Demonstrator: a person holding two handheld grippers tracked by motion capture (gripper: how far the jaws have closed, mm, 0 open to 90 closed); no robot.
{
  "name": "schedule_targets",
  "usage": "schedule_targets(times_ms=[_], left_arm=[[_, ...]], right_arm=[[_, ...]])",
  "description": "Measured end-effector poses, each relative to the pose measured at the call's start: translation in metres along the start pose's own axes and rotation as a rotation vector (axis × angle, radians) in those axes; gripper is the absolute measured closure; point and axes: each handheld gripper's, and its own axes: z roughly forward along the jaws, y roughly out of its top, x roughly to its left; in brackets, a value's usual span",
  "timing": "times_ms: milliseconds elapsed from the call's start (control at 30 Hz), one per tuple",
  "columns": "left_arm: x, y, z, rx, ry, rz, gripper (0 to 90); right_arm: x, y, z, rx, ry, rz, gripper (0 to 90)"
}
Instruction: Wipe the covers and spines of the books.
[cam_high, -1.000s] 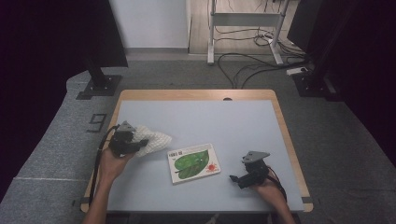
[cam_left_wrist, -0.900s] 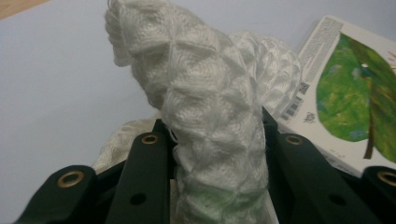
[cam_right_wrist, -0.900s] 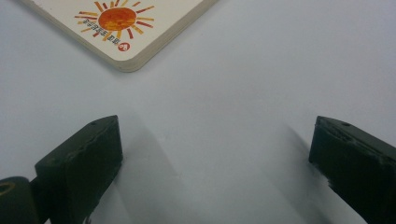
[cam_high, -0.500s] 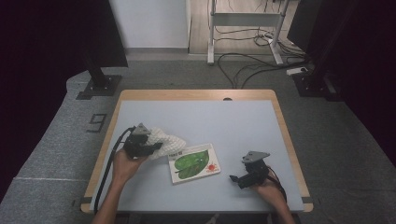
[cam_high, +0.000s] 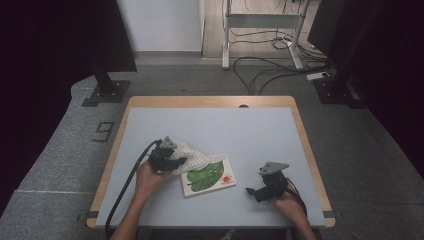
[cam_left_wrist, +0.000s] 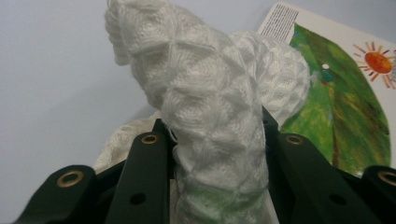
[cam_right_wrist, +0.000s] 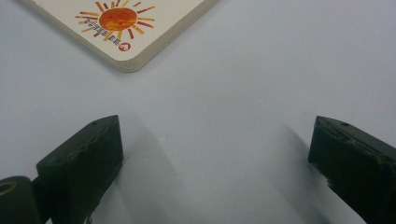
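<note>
Left gripper (cam_high: 172, 161): jaws pinching a bunched white knitted cloth (cam_left_wrist: 210, 107). I hold it by a gathered fold so the free end hangs forward over the top-left corner of the picture book (cam_high: 209, 175). My guess is the grip is low and firm so that the cloth can be dragged across the cover as a wipe, or simply laid over it. In the left gripper view the knit bulges between the black jaws and hides part of the green leaf on the cover.

Right gripper (cam_high: 256, 191): jaws spread wide with nothing between them, resting low over the bench (cam_high: 260, 130) just beside the book's near-right corner. The right gripper view shows that corner, with its orange sun. I judge it is parked there to steady the book if it slides.

Count: one cloth, one book, two grippers, one bench. Book lies flat, slightly skewed, front-centre of the bench.
</note>
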Motion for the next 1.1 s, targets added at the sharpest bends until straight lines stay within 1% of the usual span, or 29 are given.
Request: schedule_targets(times_ms=[133,233,567,633,800,1100], left_arm=[[-0.001,-0.001,0.006,0.015,0.008,0.007,66.9],[-0.004,-0.001,0.01,0.021,0.014,0.022,66.6],[-0.006,0.003,0.019,0.02,-0.015,0.013,66.8],[-0.007,0.005,0.022,0.02,-0.019,0.015,66.8],[-0.013,0.014,0.029,0.027,-0.026,0.041,66.8],[-0.024,0.031,0.047,0.028,-0.047,0.058,66.9]], right_arm=[[0.0,0.0,0.0,0.0,0.0,0.001,2.6],[0.0,0.0,0.0,0.0,0.0,0.001,2.6],[0.0,0.0,0.0,0.001,0.0,0.002,2.5],[0.0,0.0,0.0,0.001,0.0,0.002,2.5],[0.0,0.0,0.0,0.001,0.0,0.002,2.5],[0.0,0.0,0.0,0.001,0.001,0.002,2.6]])
